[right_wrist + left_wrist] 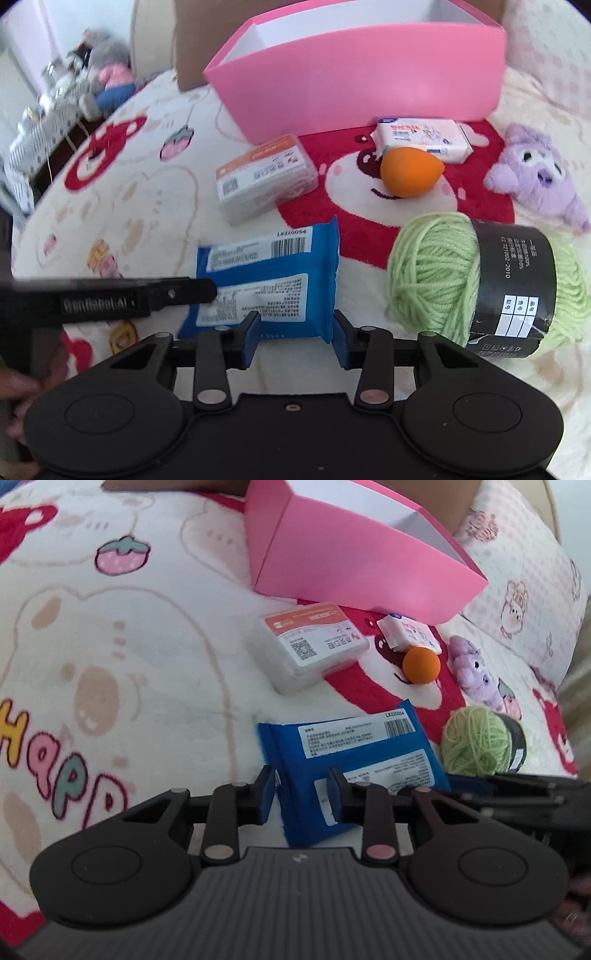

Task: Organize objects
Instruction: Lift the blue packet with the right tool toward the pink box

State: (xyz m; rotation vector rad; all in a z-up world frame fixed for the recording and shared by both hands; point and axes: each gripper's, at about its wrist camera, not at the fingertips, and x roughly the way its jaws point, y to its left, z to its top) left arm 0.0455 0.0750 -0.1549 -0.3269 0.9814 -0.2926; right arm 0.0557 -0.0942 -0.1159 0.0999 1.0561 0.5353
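A blue packet [351, 760] [266, 280] lies on the patterned blanket. My left gripper [301, 797] is open, its fingers either side of the packet's near left corner. My right gripper [295, 339] is open around the packet's near right edge. The left gripper's arm [110, 299] reaches over the packet from the left in the right wrist view. Beyond lie a clear box with an orange label [314, 646] [266, 177], an orange sponge [421, 664] [408, 171], a small pink-white packet [410, 633] [421, 138], green yarn [476, 746] [443, 273] and a purple plush [476, 672] [539, 177].
An open pink box [351, 565] [354, 81] stands at the back with a cardboard box [192, 44] behind it. A pillow [528, 583] lies at the right. Clutter and a grey plush [107, 62] sit beyond the bed's left edge.
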